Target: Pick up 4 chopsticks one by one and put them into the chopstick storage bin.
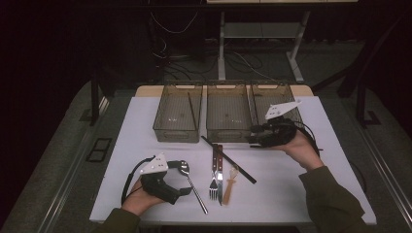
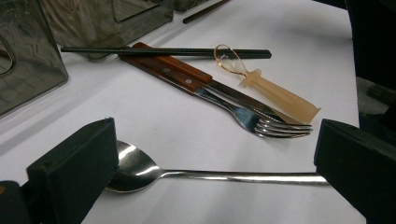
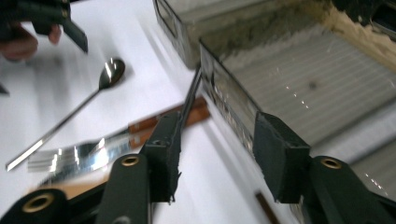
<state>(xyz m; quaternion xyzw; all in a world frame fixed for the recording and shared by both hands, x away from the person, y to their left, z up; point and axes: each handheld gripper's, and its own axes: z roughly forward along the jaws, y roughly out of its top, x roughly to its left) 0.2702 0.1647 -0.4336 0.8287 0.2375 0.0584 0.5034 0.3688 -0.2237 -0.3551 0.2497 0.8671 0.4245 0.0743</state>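
Note:
My left gripper (image 1: 185,178) rests low at the table's front left, open, with a steel spoon (image 1: 195,190) lying on the table between its jaws. In the left gripper view the spoon (image 2: 140,170) lies flat between the wide-apart pads (image 2: 79,154), which do not press on it. My right gripper (image 1: 252,136) hovers in front of the right bin (image 1: 272,86), pointing left. Its jaws (image 3: 217,140) stand open with nothing between them. A black chopstick (image 3: 191,95) lies just beyond its left jaw, against the middle bin's wall (image 3: 224,93).
Three see-through bins stand in a row at the back; the left bin (image 1: 176,131) holds a leaning chopstick (image 1: 193,110). At mid-table lie a fork (image 1: 214,180), a wooden-handled knife (image 1: 219,172), a chopstick (image 1: 228,159) and a beige tool with a wire loop (image 1: 229,185).

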